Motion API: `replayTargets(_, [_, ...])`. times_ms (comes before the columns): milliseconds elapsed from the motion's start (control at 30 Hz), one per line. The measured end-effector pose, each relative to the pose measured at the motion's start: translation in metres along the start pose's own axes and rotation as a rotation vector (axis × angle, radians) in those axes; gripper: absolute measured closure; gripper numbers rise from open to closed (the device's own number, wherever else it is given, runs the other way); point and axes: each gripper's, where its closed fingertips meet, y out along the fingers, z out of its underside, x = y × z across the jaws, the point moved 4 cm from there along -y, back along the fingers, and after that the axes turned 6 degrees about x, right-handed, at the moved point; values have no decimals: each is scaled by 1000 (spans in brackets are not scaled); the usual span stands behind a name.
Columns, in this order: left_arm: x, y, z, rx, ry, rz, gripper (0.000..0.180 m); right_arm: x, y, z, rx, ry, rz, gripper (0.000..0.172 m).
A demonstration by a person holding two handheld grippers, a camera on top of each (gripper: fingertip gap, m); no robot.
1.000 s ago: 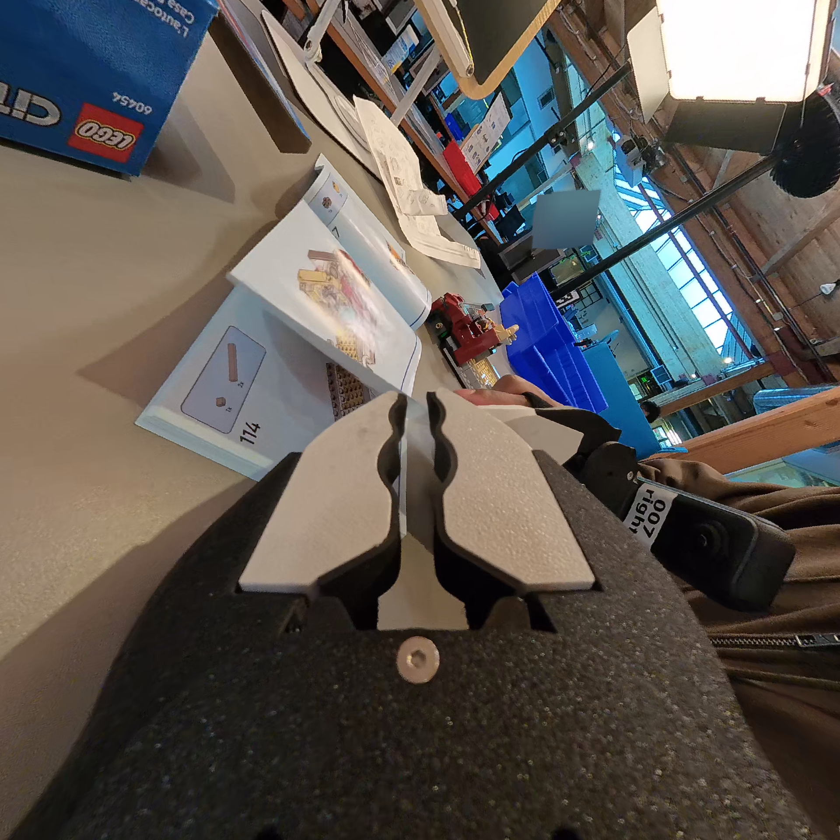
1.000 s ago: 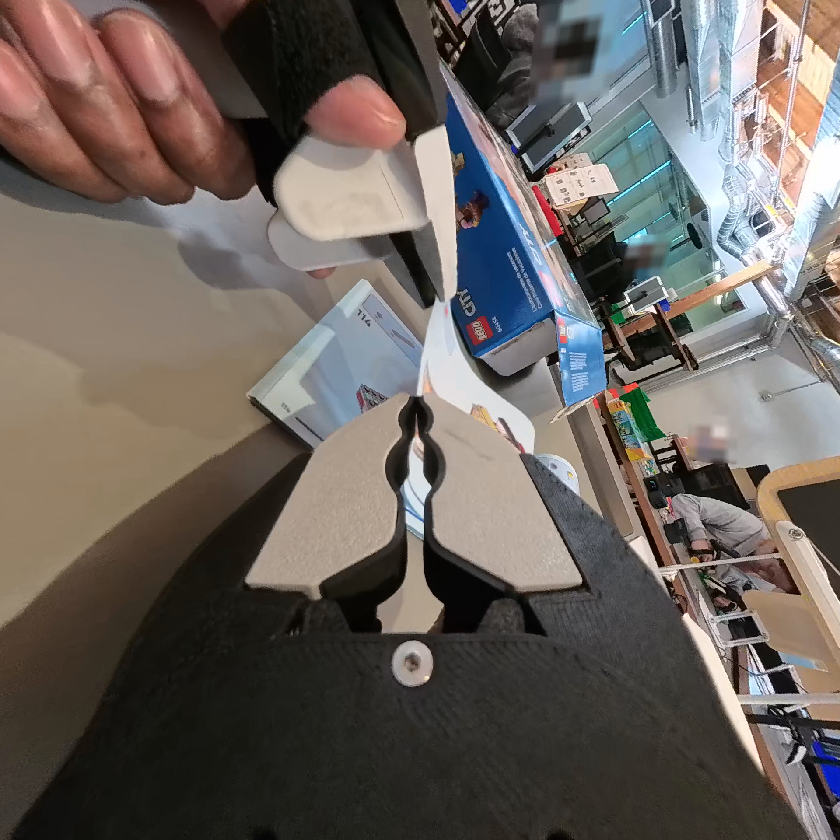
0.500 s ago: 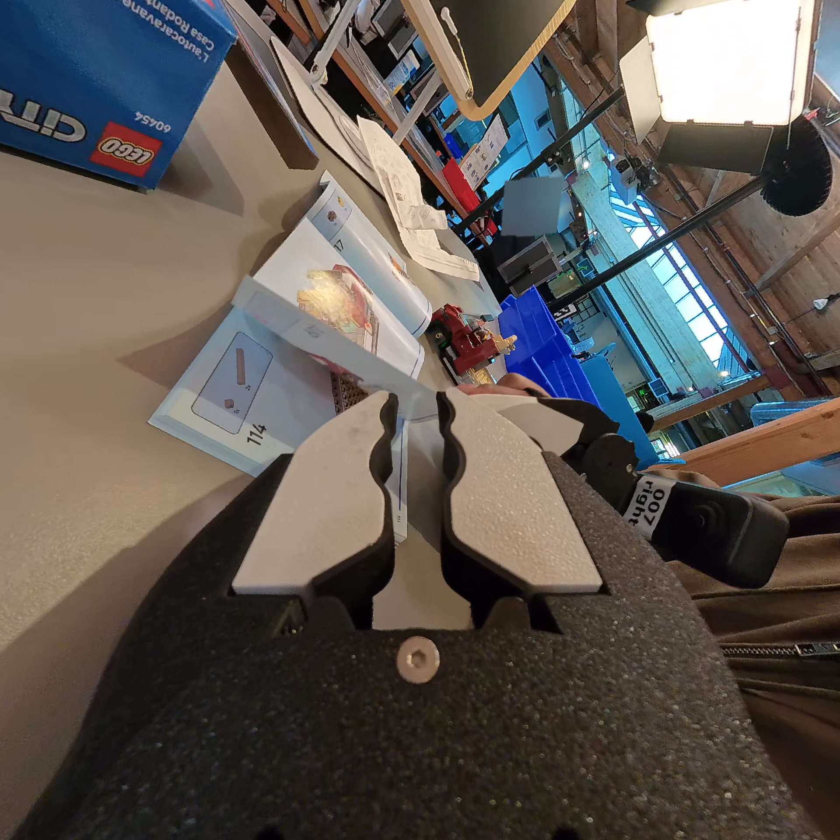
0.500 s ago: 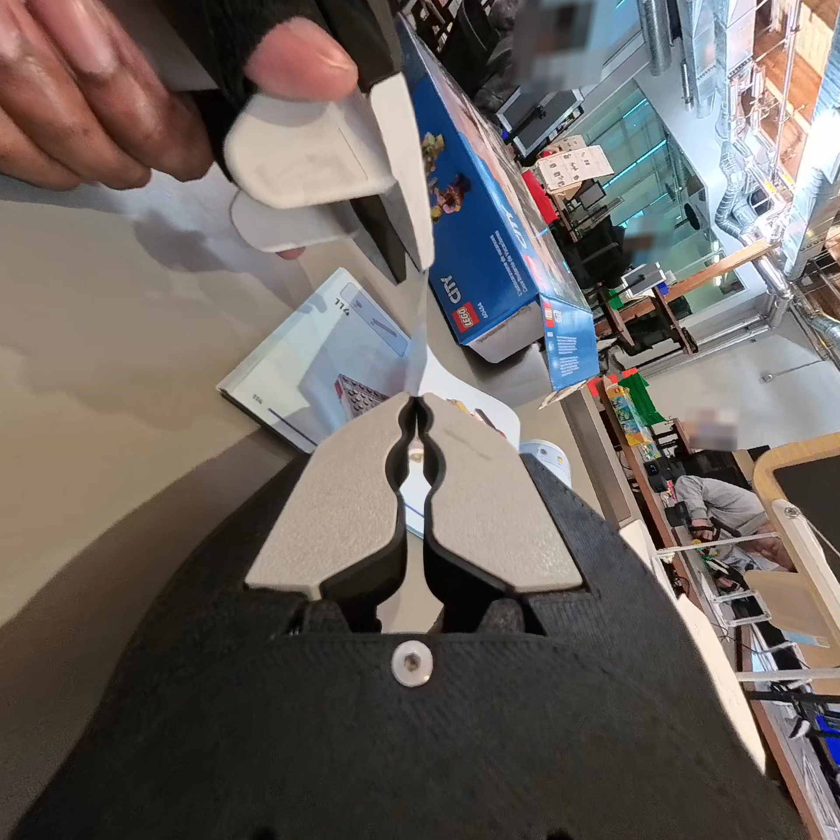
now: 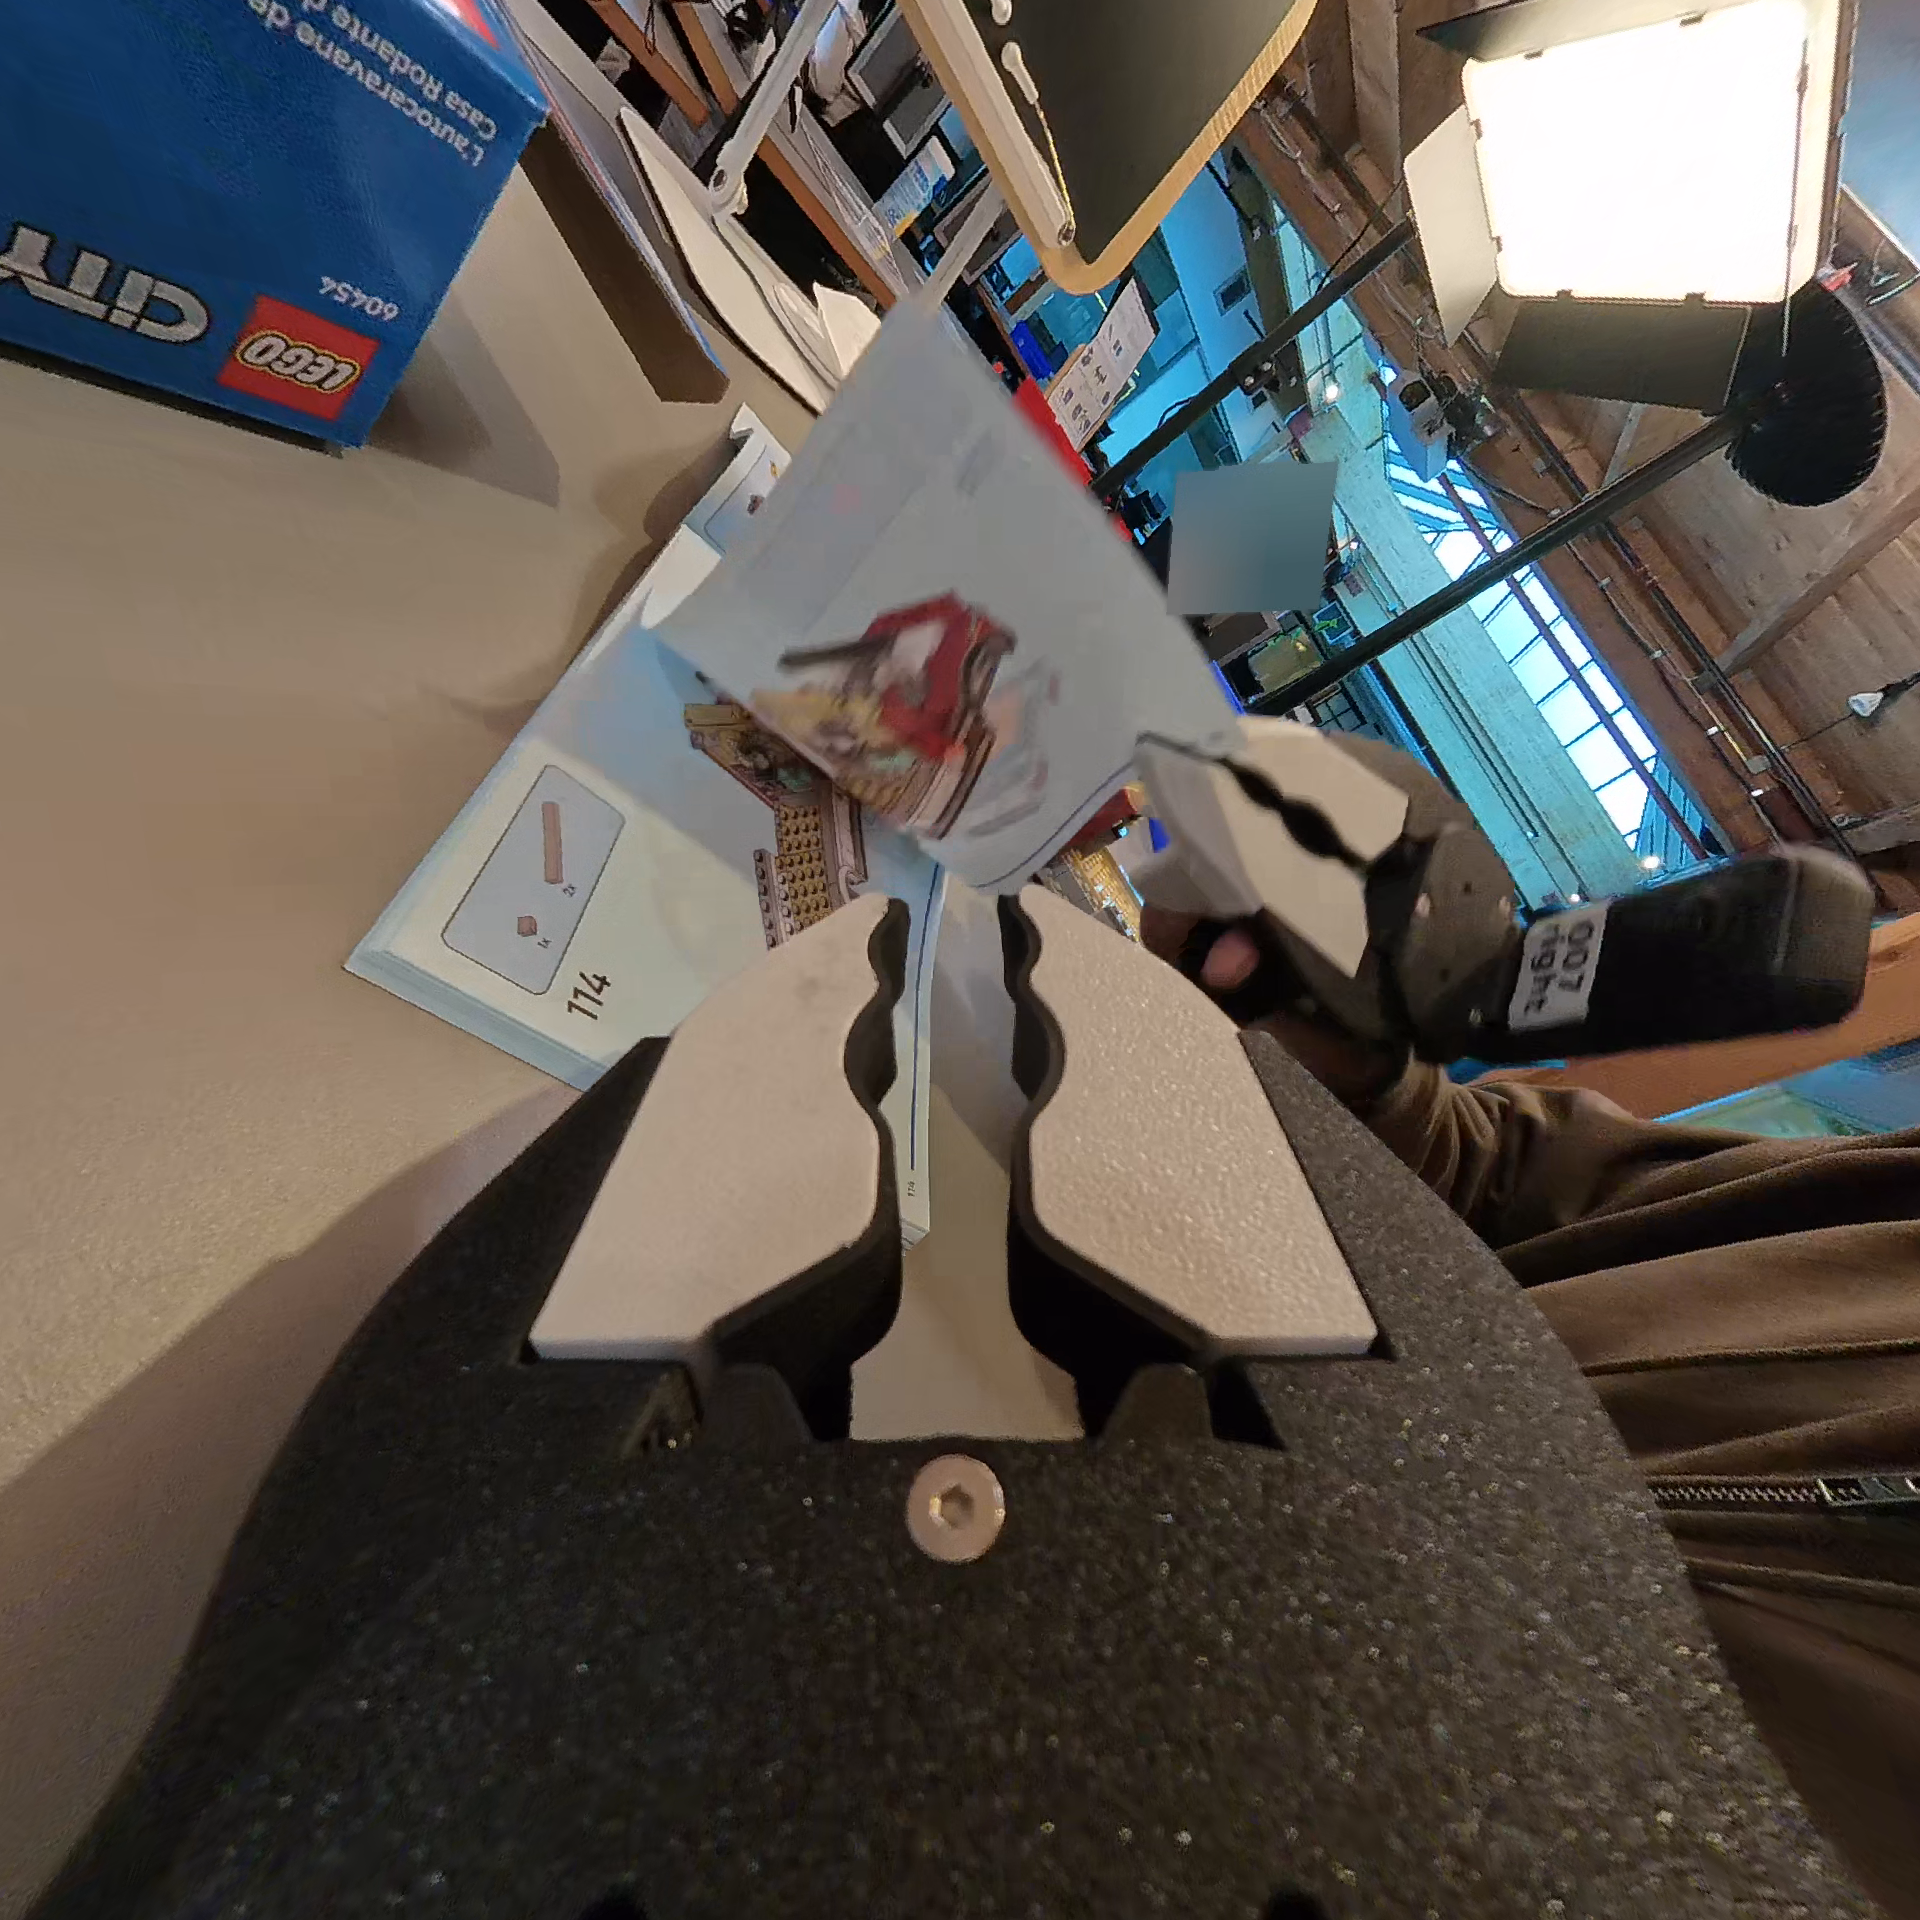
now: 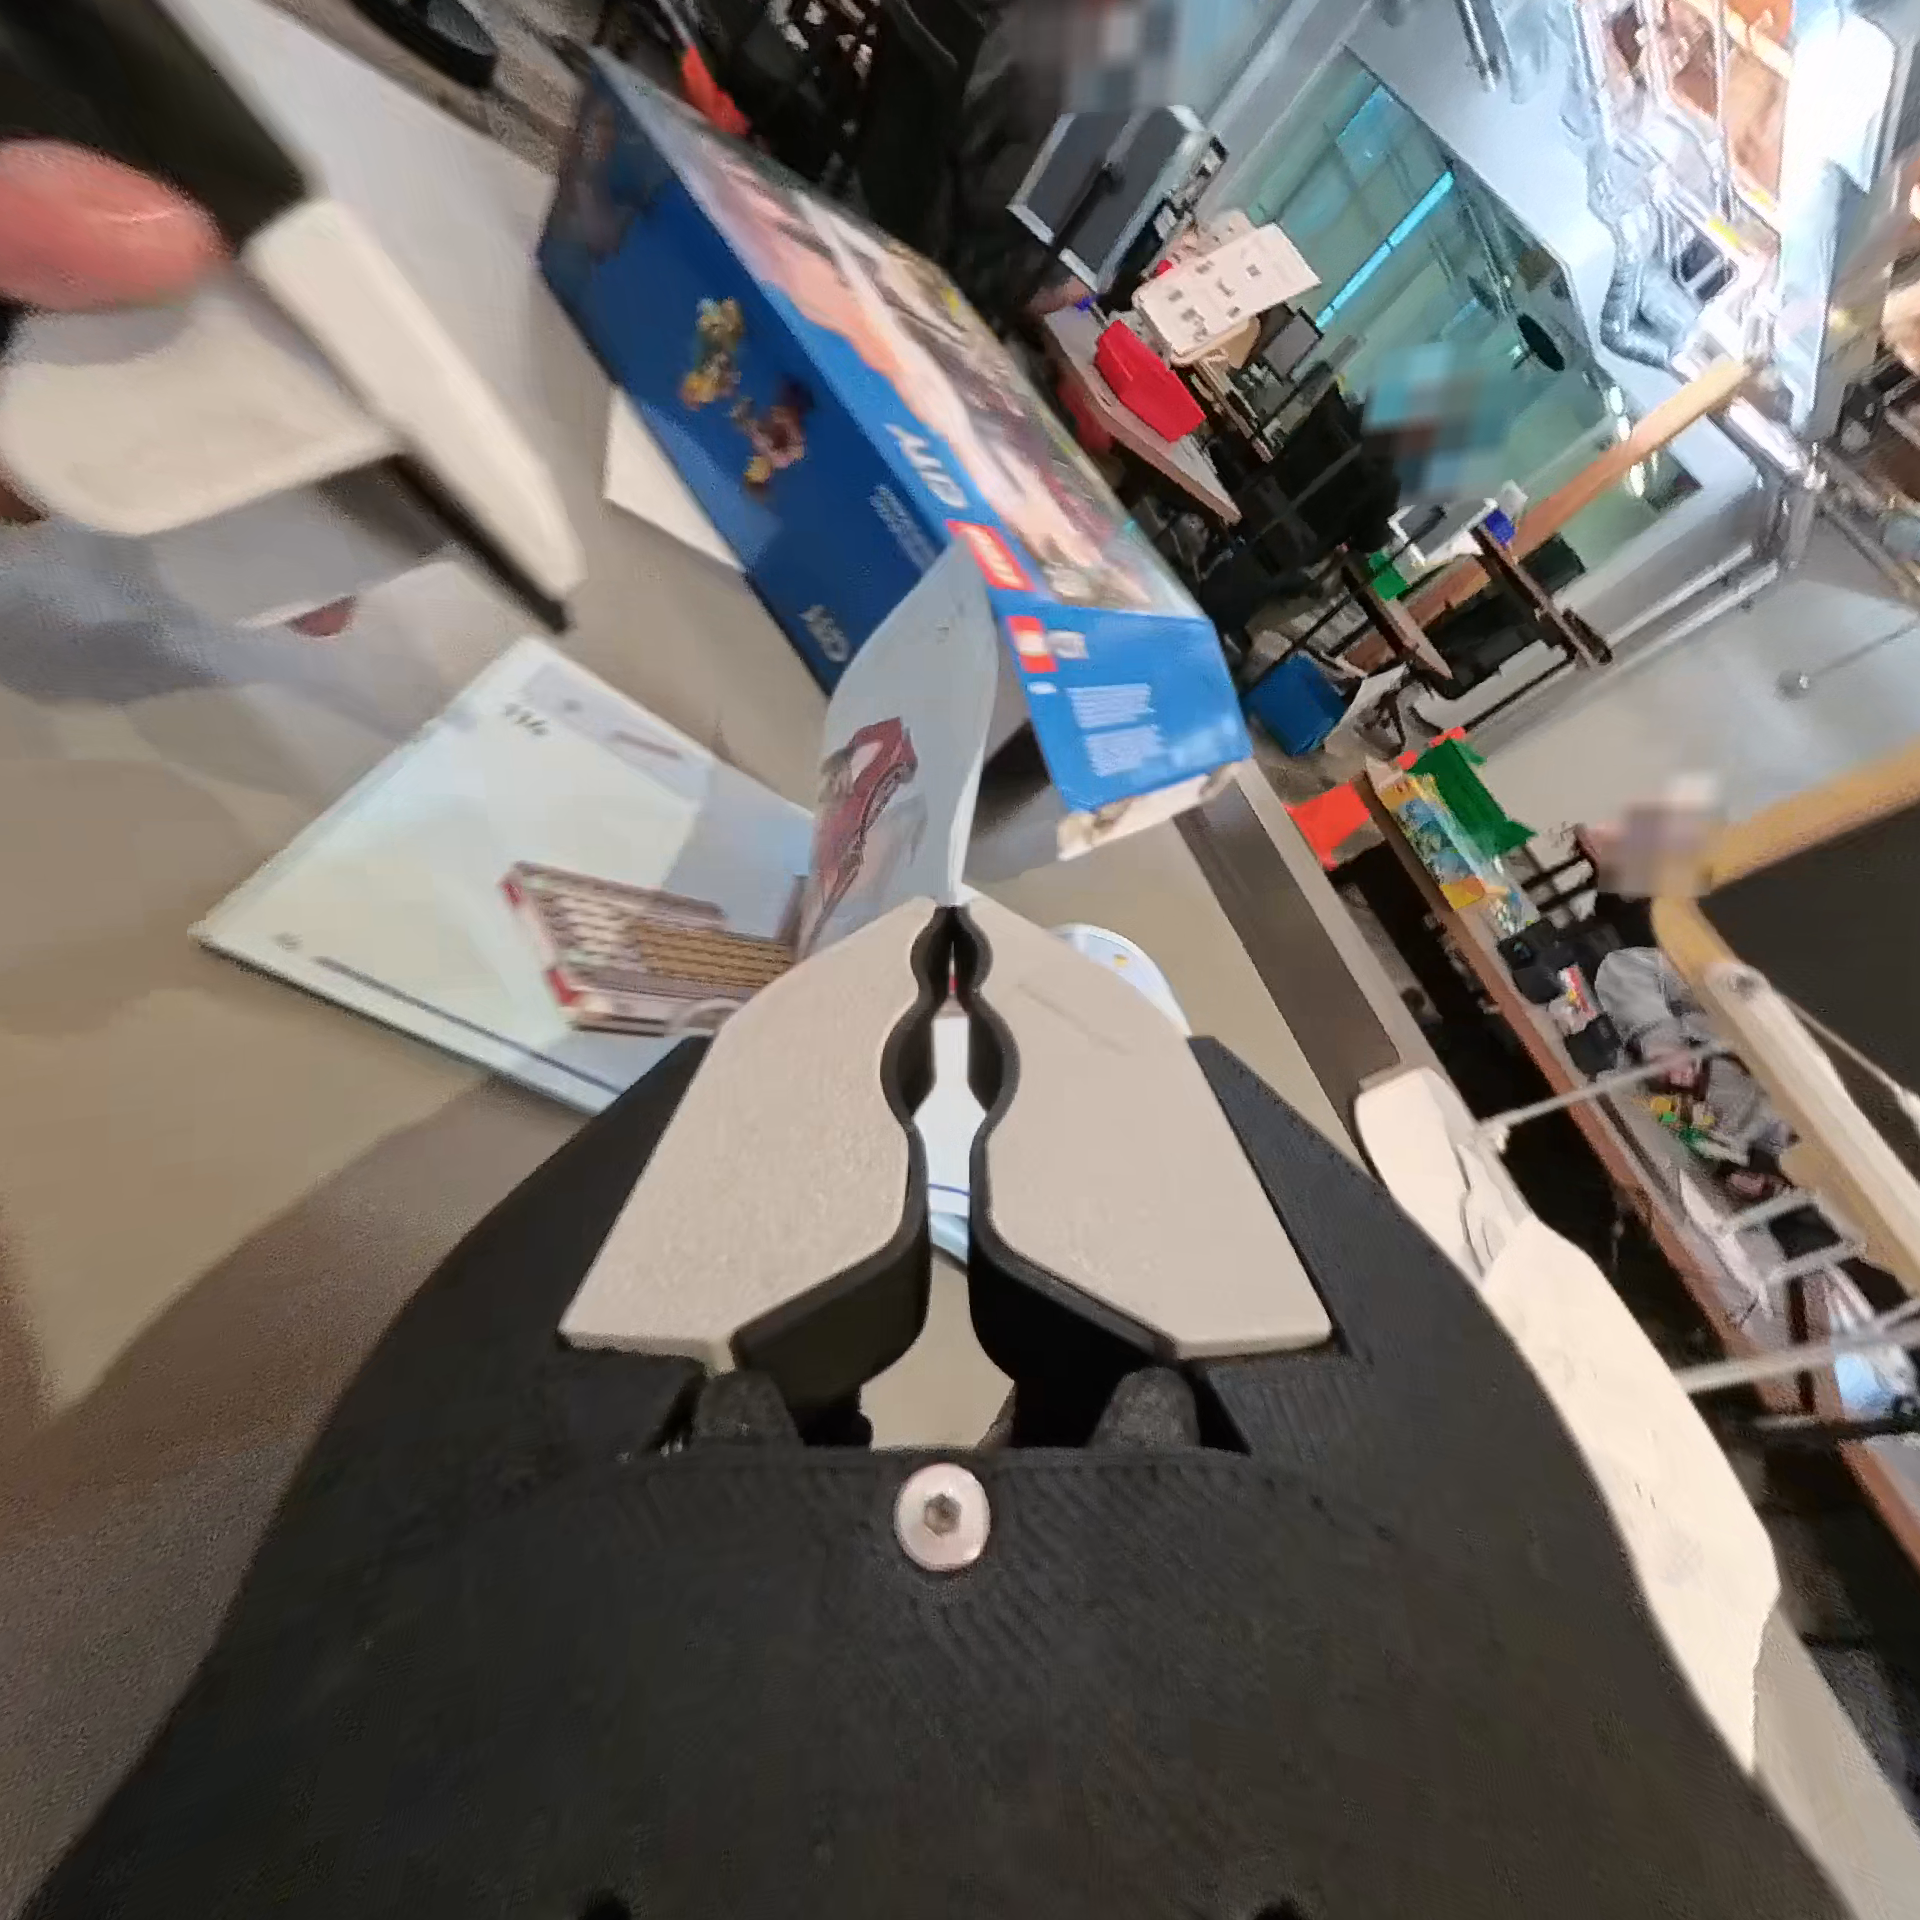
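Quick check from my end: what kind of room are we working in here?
Probably a shared workshop or maker lab, not a home. A studio light panel stands on a stand over the beige table, blue storage bins and cluttered workbenches fill the background, under big windows.

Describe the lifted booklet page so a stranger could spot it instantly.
On the beige table, near the blue toy box, an instruction booklet lies open. One pale blue page stands lifted off it, pinched at its corner by the right claw; unlike the flat pages, it shows a red vehicle.

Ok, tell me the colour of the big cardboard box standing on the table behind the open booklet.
Blue cardboard box; left wrist view shows it best.
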Motion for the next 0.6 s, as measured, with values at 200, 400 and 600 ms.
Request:
replayTargets(200, [-1, -1, -1, -7, 0, 14, 163, -77, -8, 19, 73, 107, 107, 172])
replayTargets(400, [-2, -2, 0, -3, -1, 25, 163, -107, -9, 39, 94, 141, 152, 172])
replayTargets(600, [-2, -2, -1, -8, -3, 28, 163, -120, -9, 52, 110, 144, 170, 172])
